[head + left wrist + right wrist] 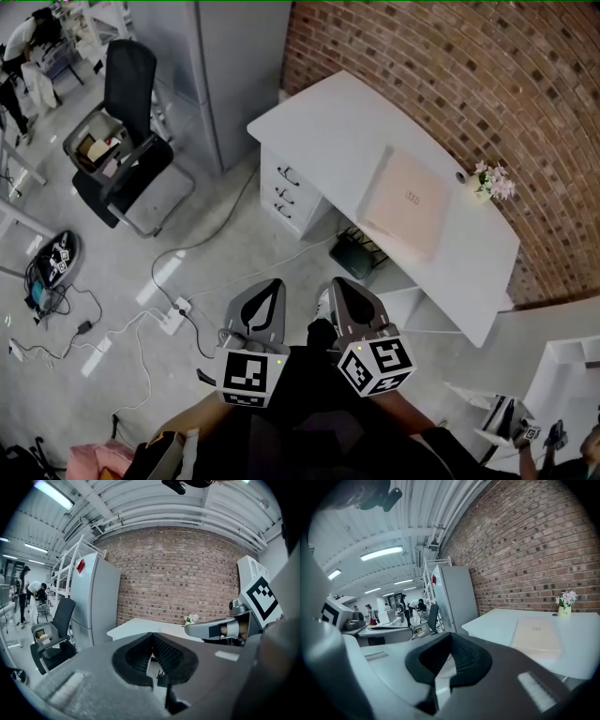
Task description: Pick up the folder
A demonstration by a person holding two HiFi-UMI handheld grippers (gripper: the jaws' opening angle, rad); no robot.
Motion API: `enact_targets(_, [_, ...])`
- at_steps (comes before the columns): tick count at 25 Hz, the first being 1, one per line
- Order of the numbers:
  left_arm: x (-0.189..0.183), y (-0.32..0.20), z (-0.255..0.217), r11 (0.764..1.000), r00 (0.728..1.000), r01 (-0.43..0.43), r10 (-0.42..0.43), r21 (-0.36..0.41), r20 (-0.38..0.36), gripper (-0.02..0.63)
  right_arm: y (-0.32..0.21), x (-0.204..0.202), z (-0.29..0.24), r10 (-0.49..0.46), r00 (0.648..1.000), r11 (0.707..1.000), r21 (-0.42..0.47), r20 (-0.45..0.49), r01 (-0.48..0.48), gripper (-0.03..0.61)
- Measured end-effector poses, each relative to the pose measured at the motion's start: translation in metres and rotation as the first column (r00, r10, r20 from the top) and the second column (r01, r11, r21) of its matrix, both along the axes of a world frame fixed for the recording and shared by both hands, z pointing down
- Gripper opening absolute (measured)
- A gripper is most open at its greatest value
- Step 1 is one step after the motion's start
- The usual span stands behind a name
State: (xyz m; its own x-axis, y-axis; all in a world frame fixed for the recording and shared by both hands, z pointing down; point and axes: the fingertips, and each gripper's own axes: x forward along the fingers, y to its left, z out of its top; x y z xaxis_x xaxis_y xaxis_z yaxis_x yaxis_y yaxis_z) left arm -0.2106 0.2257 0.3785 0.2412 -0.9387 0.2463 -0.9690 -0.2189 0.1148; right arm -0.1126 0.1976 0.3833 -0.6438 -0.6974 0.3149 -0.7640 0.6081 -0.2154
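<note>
Left tool (276,287) clenched, empty | right tool (337,285) clenched, empty | folder (405,202) flat on desk (328,122), near-square, long axis unclear

I have both grippers out in front of me, side by side and close together without touching. My left gripper (273,286) has its fingers (136,656) pressed tip to tip with nothing between them, and it points forward, tipped a little below level. My right gripper (338,284) matches it, with its fingers (464,653) closed, empty and angled slightly down. The left marker cube (248,375) and the right marker cube (377,364) sit at the rear of each gripper. Behind them my left forearm (183,427) and right forearm (410,417) come in from the bottom edge. In the left gripper view, the right gripper shows alongside, off to the right.
</note>
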Motion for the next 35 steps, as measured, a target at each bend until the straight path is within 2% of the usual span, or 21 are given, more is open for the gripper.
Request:
enact_targets(8, [0.039,-0.066,-0.002,1.000,1.000,-0.027,0.027,-0.016,0.002,-0.002,-0.063,0.041,0.004,0.038,0.999,0.999,-0.013,0.002,-0.038,0.002])
enact_targets(15, [0.092,-0.136,-0.009,0.998,0.998,-0.054,0.054,-0.023,0.025,-0.002,-0.129,0.093,0.008,0.065,0.998,0.997,-0.052,0.011,-0.064,0.002])
enact_targets(25, [0.170,-0.229,-0.007,0.994,0.994,-0.092,0.094,-0.051,0.048,-0.002,-0.218,0.176,0.015,0.119,0.993,0.992,-0.039,-0.006,-0.119,0.002])
enact_targets(30, [0.200,-0.254,0.001,0.992,0.993,-0.103,0.107,-0.070,0.047,-0.001,-0.245,0.213,0.026,0.141,0.990,0.989,-0.046,-0.027,-0.142,0.002])
enact_targets(35, [0.210,-0.268,0.018,0.988,0.991,-0.115,0.121,-0.106,0.053,0.000,-0.262,0.242,0.045,0.194,0.979,0.978,-0.064,-0.067,-0.198,0.002])
